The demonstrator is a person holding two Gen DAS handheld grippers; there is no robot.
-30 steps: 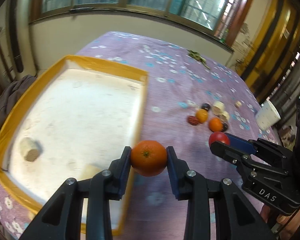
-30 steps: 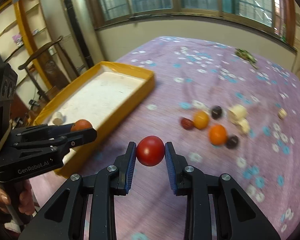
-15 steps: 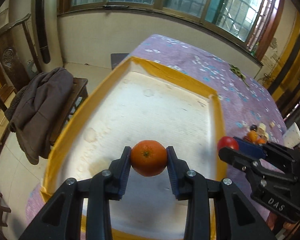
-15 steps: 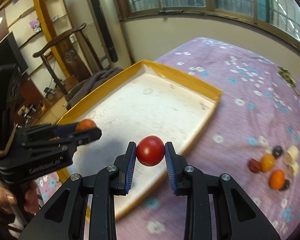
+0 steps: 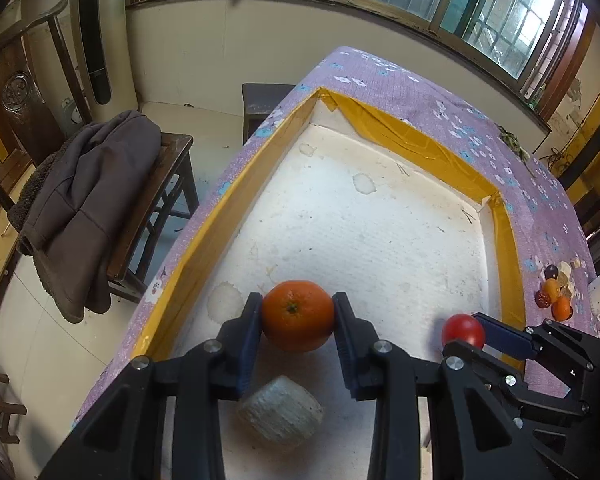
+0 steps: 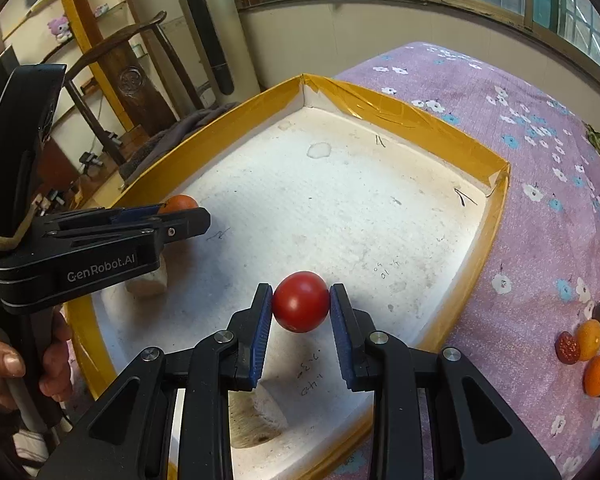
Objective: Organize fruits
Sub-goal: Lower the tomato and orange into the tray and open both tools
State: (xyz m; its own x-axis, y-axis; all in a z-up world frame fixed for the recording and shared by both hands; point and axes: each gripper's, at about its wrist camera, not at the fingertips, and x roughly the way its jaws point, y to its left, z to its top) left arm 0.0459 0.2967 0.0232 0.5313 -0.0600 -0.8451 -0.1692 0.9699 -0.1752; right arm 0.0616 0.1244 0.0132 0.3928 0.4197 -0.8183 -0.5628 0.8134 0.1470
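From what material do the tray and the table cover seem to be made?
The tray looks like white foam: its floor is matte, grainy and stained, and glossy, wrinkled yellow tape wraps the rim. The table cover looks like woven cloth, purple with printed flowers, matte with a fine ribbed texture.

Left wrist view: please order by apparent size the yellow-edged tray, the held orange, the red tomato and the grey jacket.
1. tray
2. grey jacket
3. orange
4. tomato

The orange sits nearest the camera, so its lead over the tomato may be only apparent.

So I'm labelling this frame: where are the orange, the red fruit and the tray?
orange (image 5: 298,315), left wrist view, front face.
red fruit (image 6: 300,301), right wrist view, centre.
tray (image 6: 404,114), right wrist view, far yellow wall.
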